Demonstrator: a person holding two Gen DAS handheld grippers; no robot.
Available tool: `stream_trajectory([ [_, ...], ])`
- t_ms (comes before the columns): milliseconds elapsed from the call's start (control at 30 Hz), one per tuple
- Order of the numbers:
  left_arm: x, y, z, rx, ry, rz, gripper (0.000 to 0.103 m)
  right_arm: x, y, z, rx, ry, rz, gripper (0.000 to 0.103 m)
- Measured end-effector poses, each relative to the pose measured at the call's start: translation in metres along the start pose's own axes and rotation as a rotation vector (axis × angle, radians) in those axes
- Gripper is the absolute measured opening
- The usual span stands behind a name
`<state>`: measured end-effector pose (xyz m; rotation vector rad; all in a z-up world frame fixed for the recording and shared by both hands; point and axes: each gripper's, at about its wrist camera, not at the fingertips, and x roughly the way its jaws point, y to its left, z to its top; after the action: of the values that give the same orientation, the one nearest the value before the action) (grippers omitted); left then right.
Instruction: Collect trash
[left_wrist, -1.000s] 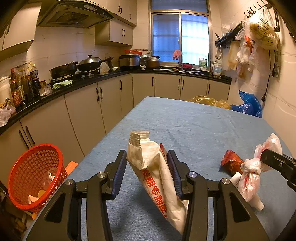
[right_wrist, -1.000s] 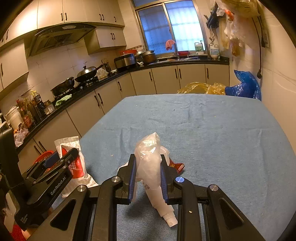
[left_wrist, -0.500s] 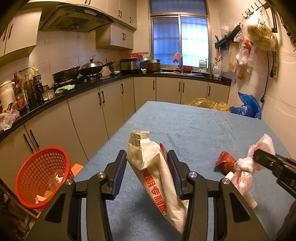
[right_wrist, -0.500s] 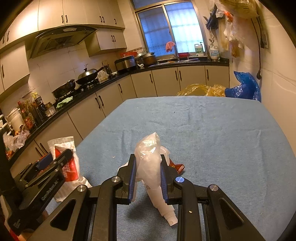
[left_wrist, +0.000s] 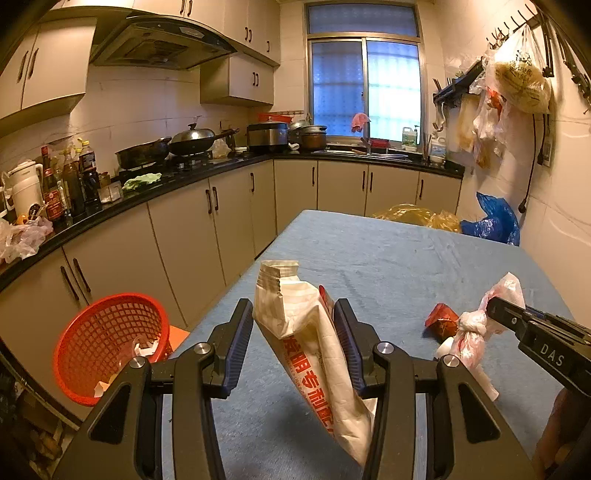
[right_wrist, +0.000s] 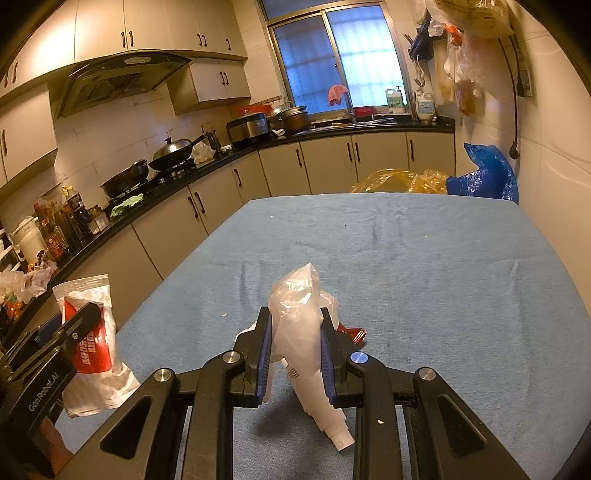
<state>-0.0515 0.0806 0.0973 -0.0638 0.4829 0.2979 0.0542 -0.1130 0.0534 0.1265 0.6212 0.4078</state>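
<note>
My left gripper (left_wrist: 293, 321) is shut on a white paper bag (left_wrist: 306, 332) with red print and holds it tilted above the blue-clothed table (left_wrist: 388, 258) near its left edge. The right wrist view shows the same bag (right_wrist: 92, 332) and left gripper (right_wrist: 77, 325) at the far left. My right gripper (right_wrist: 295, 332) is shut on a knotted clear plastic bag (right_wrist: 295, 306) with a white tube (right_wrist: 325, 410) hanging from it to the cloth. A red wrapper (right_wrist: 351, 334) lies just behind it. A red mesh basket (left_wrist: 107, 339) with scraps stands on the floor, left of the table.
Beige cabinets under a black counter (left_wrist: 177, 181) with pans and bottles run along the left and the back. Yellow (right_wrist: 399, 181) and blue plastic bags (right_wrist: 487, 173) lie beyond the table's far edge. Bags hang on the right wall (left_wrist: 517, 81).
My left gripper has risen a little and drifted toward the table's left edge, the paper bag still in it. The right gripper and its plastic bag have stayed put.
</note>
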Motion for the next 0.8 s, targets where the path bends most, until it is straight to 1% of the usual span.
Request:
stream_trajectory([
  [333,-0.015,0.007,-0.002,-0.015,-0.011,0.015,0.044,-0.005,0.009,0.001,-0.035,-0.018,0.038,0.025],
  [500,-0.022,0.018,-0.002,-0.023,-0.017,0.015,0.044,-0.006,0.012,0.006,-0.032,-0.019,0.017,0.025],
  [600,-0.026,0.029,0.000,-0.036,-0.030,0.020,0.044,-0.013,0.022,0.007,-0.049,-0.024,0.013,0.025],
  [800,-0.027,0.053,-0.001,-0.077,-0.030,0.026,0.044,-0.022,0.054,0.004,-0.098,-0.022,0.048,0.025],
])
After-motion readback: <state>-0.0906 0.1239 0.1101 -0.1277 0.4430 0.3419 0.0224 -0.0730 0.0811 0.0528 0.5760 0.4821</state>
